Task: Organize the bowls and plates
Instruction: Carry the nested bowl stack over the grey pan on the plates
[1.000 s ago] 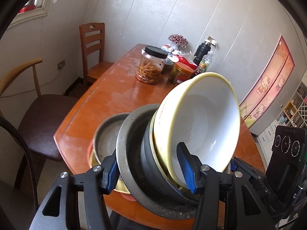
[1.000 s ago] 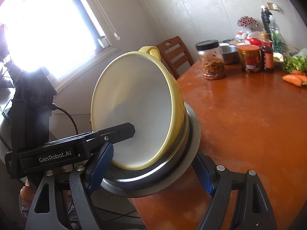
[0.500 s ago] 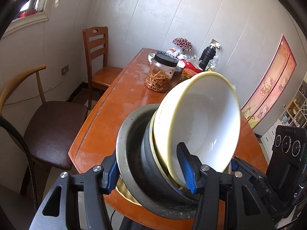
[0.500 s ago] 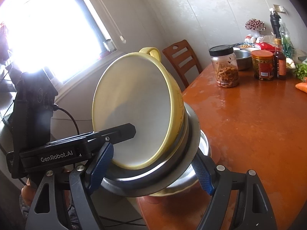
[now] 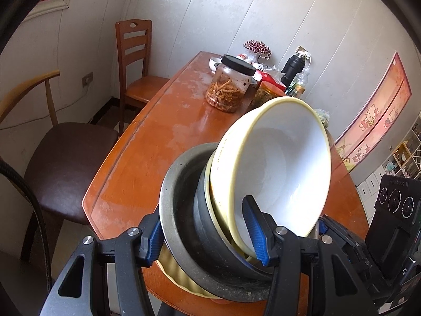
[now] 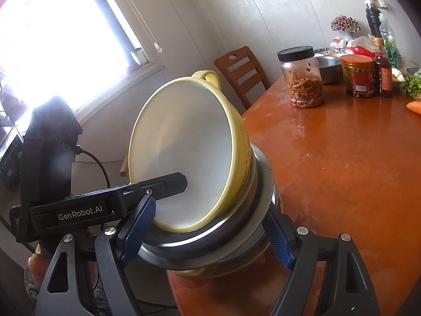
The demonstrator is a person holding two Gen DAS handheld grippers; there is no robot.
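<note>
A yellow bowl (image 5: 276, 163) with a white inside sits tilted in a darker bowl (image 5: 200, 210), and both are nested in a grey steel bowl (image 5: 173, 184). My left gripper (image 5: 202, 223) is shut on this stack, with one pad outside the steel rim and one inside the yellow bowl. From the other side my right gripper (image 6: 208, 210) is shut on the same yellow bowl (image 6: 184, 163) and steel bowl (image 6: 263, 184). Just below them a fluted yellow dish (image 5: 179, 271) rests at the near edge of the table (image 5: 158, 137).
A jar of pickles (image 5: 231, 87), a second jar (image 6: 357, 76), bottles (image 6: 381, 68) and a steel basin (image 6: 326, 65) crowd the table's far end. A carrot (image 6: 414, 106) lies at the right. Two chairs (image 5: 134, 60) (image 5: 68, 163) stand left of the table.
Both grippers have carried the nested bowls forward and slightly down over the dishes at the table's near edge. The steel bowl seen beneath earlier is now covered.
</note>
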